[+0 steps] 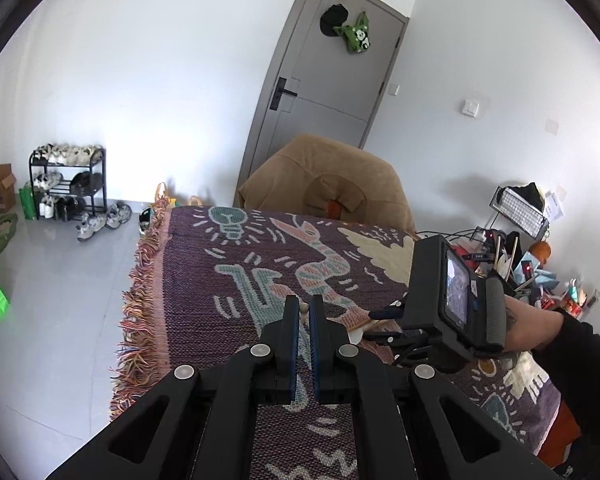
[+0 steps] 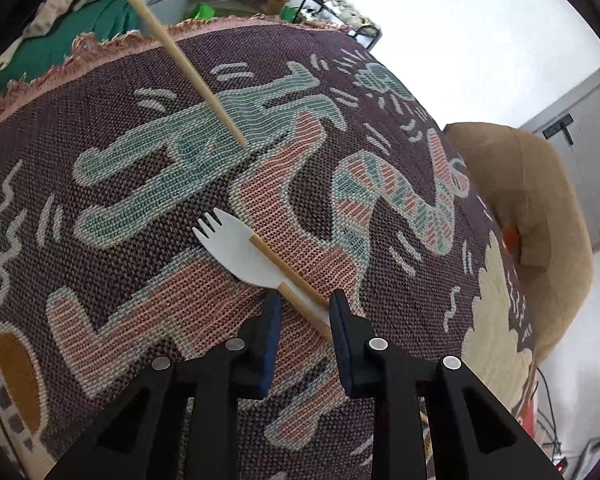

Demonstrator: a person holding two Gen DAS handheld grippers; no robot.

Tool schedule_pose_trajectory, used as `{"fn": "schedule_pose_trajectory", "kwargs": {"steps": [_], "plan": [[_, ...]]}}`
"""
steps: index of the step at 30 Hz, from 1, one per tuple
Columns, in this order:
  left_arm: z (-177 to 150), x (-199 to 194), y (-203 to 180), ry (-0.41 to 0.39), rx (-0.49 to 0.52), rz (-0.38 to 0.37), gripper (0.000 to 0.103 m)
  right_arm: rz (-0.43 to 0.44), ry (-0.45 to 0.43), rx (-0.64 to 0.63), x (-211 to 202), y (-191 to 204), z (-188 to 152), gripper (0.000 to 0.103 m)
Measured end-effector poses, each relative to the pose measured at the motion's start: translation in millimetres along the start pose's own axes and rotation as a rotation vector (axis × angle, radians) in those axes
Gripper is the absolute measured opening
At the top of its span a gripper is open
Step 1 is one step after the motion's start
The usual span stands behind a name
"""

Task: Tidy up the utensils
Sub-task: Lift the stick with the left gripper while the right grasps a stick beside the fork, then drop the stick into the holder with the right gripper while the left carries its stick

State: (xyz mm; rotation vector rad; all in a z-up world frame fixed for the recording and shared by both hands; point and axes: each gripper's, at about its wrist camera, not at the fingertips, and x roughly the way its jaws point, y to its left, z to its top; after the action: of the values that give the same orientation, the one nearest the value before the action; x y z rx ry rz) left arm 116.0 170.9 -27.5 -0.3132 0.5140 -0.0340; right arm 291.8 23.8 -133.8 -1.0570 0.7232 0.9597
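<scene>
A white spork [image 2: 236, 250] lies on the patterned purple cloth [image 2: 140, 200], with two wooden chopsticks [image 2: 288, 270] across its handle. My right gripper [image 2: 304, 306] is open just above them, and the spork handle and the chopsticks run between its fingers. In the left wrist view the right gripper [image 1: 380, 325] points down at the cloth [image 1: 228, 280], held by a person's hand [image 1: 536, 328]. My left gripper [image 1: 305, 308] is shut on a wooden chopstick [image 1: 304, 310], seen end-on between the pads. That chopstick [image 2: 180, 56] slants in from the upper left of the right wrist view, its tip above the cloth.
The cloth's fringed edge [image 1: 140, 300] drops to a grey tiled floor on the left. A chair under a brown cover [image 1: 328, 184] stands at the far end, before a grey door [image 1: 324, 80]. Cluttered items [image 1: 520, 264] sit at the right, and a shoe rack [image 1: 68, 180] by the wall.
</scene>
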Motion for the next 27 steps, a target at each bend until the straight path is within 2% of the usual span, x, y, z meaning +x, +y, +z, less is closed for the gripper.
{"fn": "schedule_pose_trajectory", "kwargs": {"steps": [1,5,10,15,22,27], "plan": [[0,0,1,-0.001,-0.001,0.0,0.005,0.015,0.001,0.003,-1,0,0,0.013],[1,0,1,-0.005,-0.002,-0.002,0.005,0.033,-0.038,0.049,-14,-3,-7,0.006],[2,1,-3,-0.003,0.005,-0.006,0.005,0.057,-0.11,0.122,-42,-8,-18,0.006],[9,-1,-14,-0.01,0.028,-0.018,0.005,0.043,-0.196,0.232,-79,-24,-34,0.006],[25,-1,-42,-0.025,0.078,-0.059,0.005,-0.046,-0.37,0.458,-152,-64,-68,0.006],[39,8,-77,-0.023,0.142,-0.102,0.005,-0.118,-0.49,0.585,-209,-93,-99,0.006]]}}
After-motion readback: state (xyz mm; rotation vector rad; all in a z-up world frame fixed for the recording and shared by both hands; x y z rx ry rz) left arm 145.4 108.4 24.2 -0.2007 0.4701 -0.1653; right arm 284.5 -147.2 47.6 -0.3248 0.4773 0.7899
